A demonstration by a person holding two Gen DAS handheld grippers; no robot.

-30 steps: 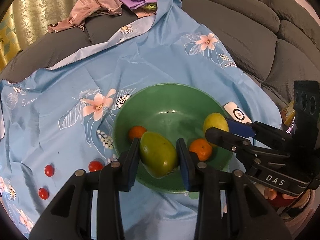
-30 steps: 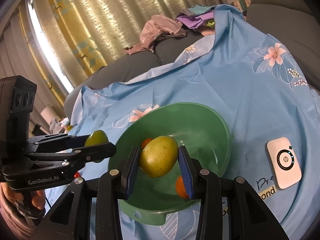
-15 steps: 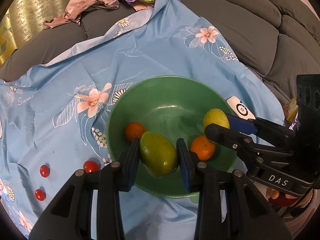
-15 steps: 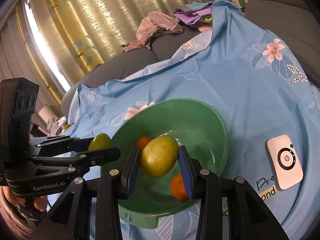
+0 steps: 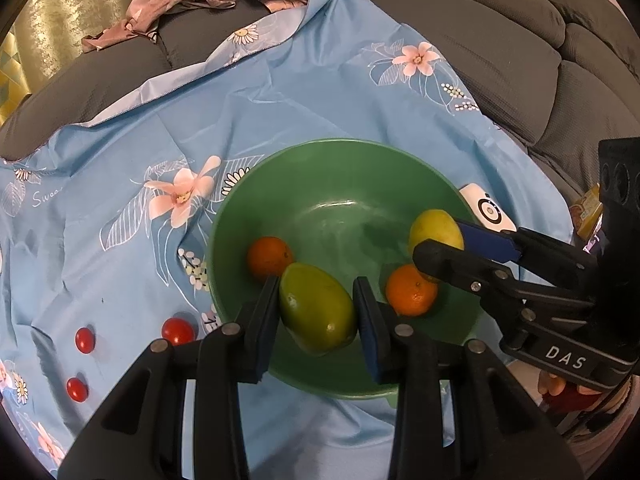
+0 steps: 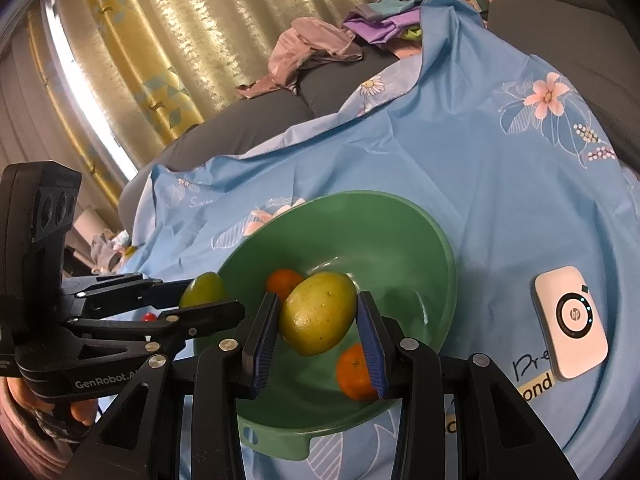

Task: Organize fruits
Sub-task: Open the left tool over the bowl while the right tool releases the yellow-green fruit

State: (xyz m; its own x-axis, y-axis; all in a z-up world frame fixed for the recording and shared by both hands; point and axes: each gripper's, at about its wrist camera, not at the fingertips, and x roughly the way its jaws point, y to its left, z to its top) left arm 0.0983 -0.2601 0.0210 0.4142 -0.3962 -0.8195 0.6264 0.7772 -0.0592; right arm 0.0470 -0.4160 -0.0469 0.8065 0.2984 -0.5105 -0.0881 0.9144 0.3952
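Nearest in the left wrist view, the left gripper (image 5: 316,312) is clamped on a smooth green oval mango (image 5: 317,314), held over the near rim of the round green plastic bowl (image 5: 340,160). In the right wrist view the right gripper (image 6: 318,320) likewise pinches a yellow-green speckled mango (image 6: 318,318) above the same bowl, toward its right side. Both fruits look raised above the bowl floor, so the step in hand seems to be delivery into the bowl; next, each should be lowered until it rests, then the jaws spread. Two small round orange tangerines (image 5: 269,258) already lie inside. To the left on the blue floral cloth (image 5: 280,92), three small red cherry tomatoes (image 5: 178,330) wait outside the bowl. Right of the bowl lies a white rounded pocket device (image 6: 570,322).
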